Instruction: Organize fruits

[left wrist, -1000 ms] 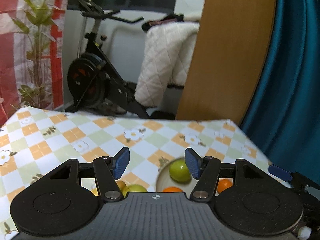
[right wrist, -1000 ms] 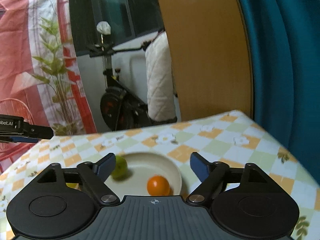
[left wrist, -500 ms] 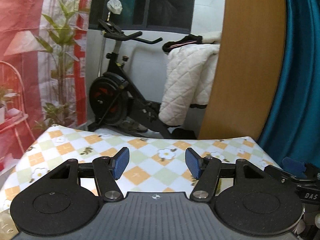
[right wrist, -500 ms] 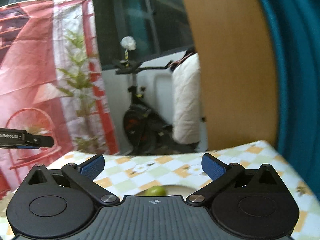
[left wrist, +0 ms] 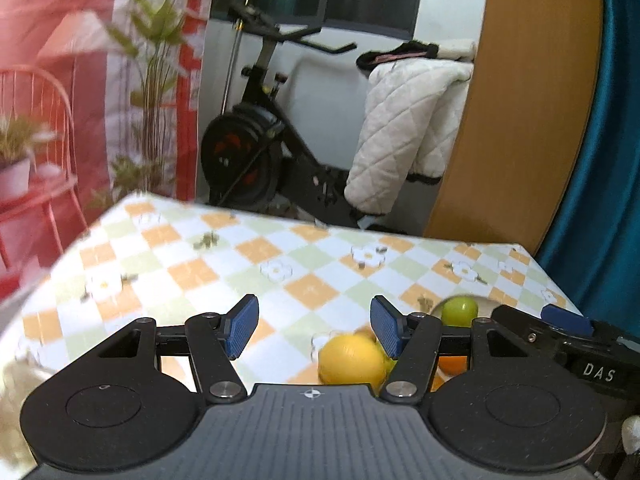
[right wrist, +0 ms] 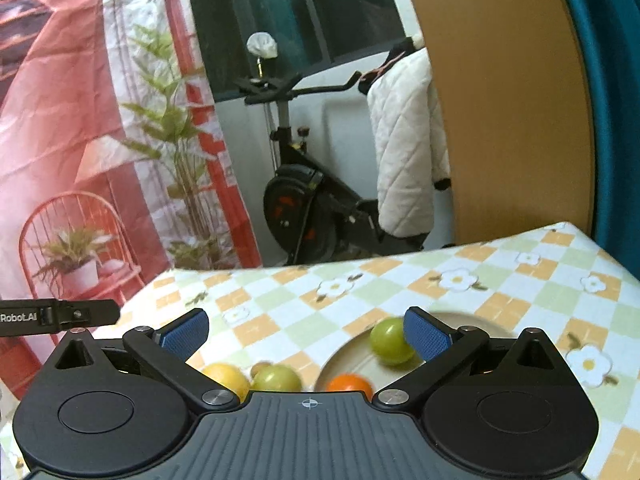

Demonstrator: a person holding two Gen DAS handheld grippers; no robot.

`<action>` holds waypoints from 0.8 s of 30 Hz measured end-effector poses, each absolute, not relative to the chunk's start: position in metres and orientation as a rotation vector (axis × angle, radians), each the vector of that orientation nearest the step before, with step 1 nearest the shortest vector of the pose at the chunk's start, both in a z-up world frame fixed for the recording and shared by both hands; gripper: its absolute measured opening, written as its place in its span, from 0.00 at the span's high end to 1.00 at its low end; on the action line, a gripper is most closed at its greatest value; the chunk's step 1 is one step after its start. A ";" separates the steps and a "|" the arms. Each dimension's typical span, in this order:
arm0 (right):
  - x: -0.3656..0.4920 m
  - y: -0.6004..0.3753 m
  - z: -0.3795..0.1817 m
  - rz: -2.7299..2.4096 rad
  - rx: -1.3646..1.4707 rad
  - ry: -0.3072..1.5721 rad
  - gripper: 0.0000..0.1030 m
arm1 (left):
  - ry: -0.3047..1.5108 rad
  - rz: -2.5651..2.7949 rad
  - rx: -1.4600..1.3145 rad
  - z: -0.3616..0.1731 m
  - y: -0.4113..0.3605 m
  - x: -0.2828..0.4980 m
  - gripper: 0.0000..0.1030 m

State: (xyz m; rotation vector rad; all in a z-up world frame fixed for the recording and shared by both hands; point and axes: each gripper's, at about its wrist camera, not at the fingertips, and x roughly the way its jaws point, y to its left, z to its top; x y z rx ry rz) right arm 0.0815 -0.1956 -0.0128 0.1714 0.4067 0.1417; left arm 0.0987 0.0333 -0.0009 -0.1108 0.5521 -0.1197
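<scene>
**Both grippers hang empty above the fruit on the checked cloth**

At the far left, around nine o'clock from the table's middle, a red printed backdrop (right wrist: 60, 128) with a painted chair and potted plants hangs behind the room. Next to it, toward twelve o'clock, an exercise bike (right wrist: 304, 200) stands on the floor with a white quilted cover (right wrist: 404, 152) draped over its handlebar end.

The table (right wrist: 500, 280) wears a cloth of orange, green and white squares with daisies. The left gripper (left wrist: 312, 326) hovers over it, its blue pads part-way apart and nothing between them (released, not gripping). Just below and to the right of that gap lies a yellow fruit (left wrist: 352, 360), blurred, resting on the cloth.

In the right wrist view the same yellow fruit sits at seven o'clock, with a small brownish fruit (right wrist: 260, 369) and a green fruit (right wrist: 278, 378) just beside it, all on the cloth outside the plate. The beige plate (right wrist: 472, 322) lies at about five o'clock; a second green fruit (right wrist: 390, 342) and an orange (right wrist: 348, 383) rest inside it, apart from each other.

The right gripper (right wrist: 308, 330) stands wide, having just been opening, with nothing pressed between its pads; the plated green fruit only appears beside the right-hand pad, lower down.

Farther right come a wooden panel (right wrist: 508, 100) and a teal curtain (right wrist: 616, 120).
</scene>
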 end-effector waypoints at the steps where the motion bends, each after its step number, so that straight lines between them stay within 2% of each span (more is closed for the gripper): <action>1: 0.079 -0.191 -0.016 0.139 0.163 0.404 0.00 | 0.562 -0.117 -0.114 -0.005 0.035 0.098 0.37; 16: 0.069 -0.157 -0.055 0.149 0.065 0.565 0.01 | 0.659 -0.161 -0.173 -0.041 0.046 0.092 0.38; 19: 0.068 -0.151 -0.060 0.158 0.032 0.596 0.05 | 0.663 -0.168 -0.160 -0.043 0.042 0.091 0.37; 24: 0.064 -0.148 -0.066 0.174 0.020 0.615 0.07 | 0.681 -0.164 -0.152 -0.050 0.039 0.088 0.38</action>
